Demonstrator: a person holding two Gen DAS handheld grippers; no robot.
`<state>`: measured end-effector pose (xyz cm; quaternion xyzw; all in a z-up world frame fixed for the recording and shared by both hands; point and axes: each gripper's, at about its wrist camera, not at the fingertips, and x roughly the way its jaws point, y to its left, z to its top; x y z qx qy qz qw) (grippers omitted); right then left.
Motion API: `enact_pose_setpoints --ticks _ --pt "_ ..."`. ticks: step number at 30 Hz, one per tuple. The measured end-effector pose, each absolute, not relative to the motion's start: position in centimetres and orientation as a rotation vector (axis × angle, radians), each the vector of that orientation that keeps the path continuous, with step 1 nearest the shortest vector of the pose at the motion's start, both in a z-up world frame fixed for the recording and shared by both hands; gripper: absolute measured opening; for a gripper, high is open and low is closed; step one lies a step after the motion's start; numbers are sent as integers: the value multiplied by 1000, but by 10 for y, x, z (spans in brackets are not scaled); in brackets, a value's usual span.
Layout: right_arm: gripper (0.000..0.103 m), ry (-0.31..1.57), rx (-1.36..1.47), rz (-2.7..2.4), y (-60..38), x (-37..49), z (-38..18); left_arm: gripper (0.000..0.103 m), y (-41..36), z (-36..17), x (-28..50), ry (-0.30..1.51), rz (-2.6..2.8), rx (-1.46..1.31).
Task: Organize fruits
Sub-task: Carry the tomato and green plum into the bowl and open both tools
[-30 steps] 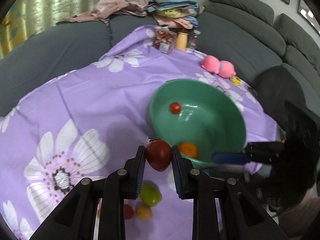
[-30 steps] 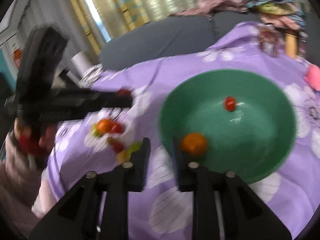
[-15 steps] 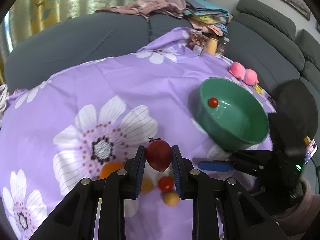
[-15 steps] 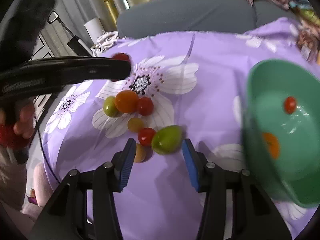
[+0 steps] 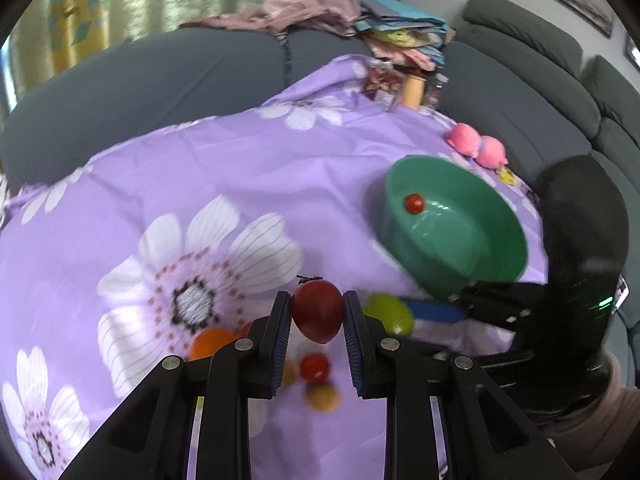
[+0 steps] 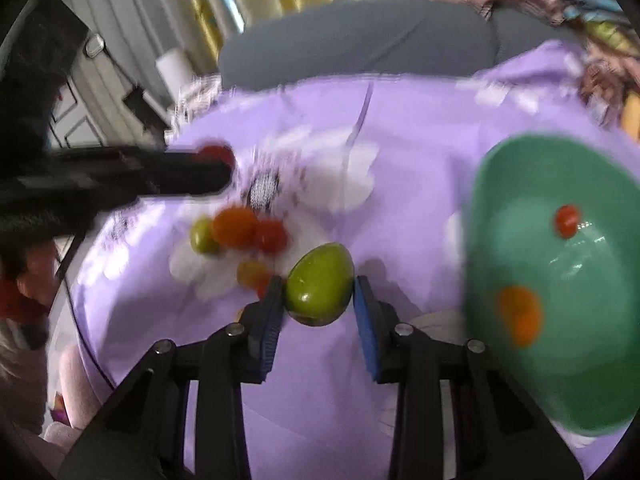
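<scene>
My left gripper [image 5: 316, 298] is shut on a dark red fruit [image 5: 316, 314] with a short stem, held above the purple flowered cloth [image 5: 240, 168]. Under it lie loose fruits: an orange one [image 5: 210, 342], a small red one [image 5: 315, 366] and a yellowish one [image 5: 322, 397]. The jaws of my right gripper [image 6: 319, 294] are closing, and both pads touch the green fruit [image 6: 320, 290] between them. To the right the green bowl [image 6: 600, 360] holds an orange fruit [image 6: 520, 316] and a cherry tomato [image 6: 567, 221]. More small fruits [image 6: 240, 228] cluster left of the green one.
A grey sofa [image 5: 180, 76] wraps around the back and right, with piled clothes [image 5: 320, 4] on it. Pink toys [image 5: 476, 146] and jars [image 5: 412, 90] sit at the cloth's far edge. A person's hand and sleeve [image 6: 24, 292] show at the left.
My right gripper swung left from the bowl to the fruit pile and closed around the green fruit. My left gripper drifted away from the bowl, still holding the red fruit.
</scene>
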<state>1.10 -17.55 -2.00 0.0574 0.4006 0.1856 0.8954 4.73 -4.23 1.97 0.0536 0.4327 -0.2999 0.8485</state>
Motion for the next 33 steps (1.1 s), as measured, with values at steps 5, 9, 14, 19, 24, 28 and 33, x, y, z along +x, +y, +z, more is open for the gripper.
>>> enact_pose_setpoints --ticks 5,9,14,19,24,28,33 --pt "35 742 134 246 -223 1 5 26 -88 32 48 878 -731 156" --pt "35 752 162 125 -260 -3 -1 26 -128 33 49 876 -817 201" --pt "35 786 189 81 -278 -6 -10 26 -172 18 53 922 -865 282" --pt "37 785 231 58 -291 -7 -12 26 -185 6 56 955 -828 334" --pt "37 739 262 17 -309 -22 -1 32 -163 16 54 929 -787 303" --pt "37 710 259 -13 -317 -32 9 46 -126 22 54 918 -704 256" --pt "38 689 246 -8 -314 -37 18 46 -66 17 51 947 -561 183"
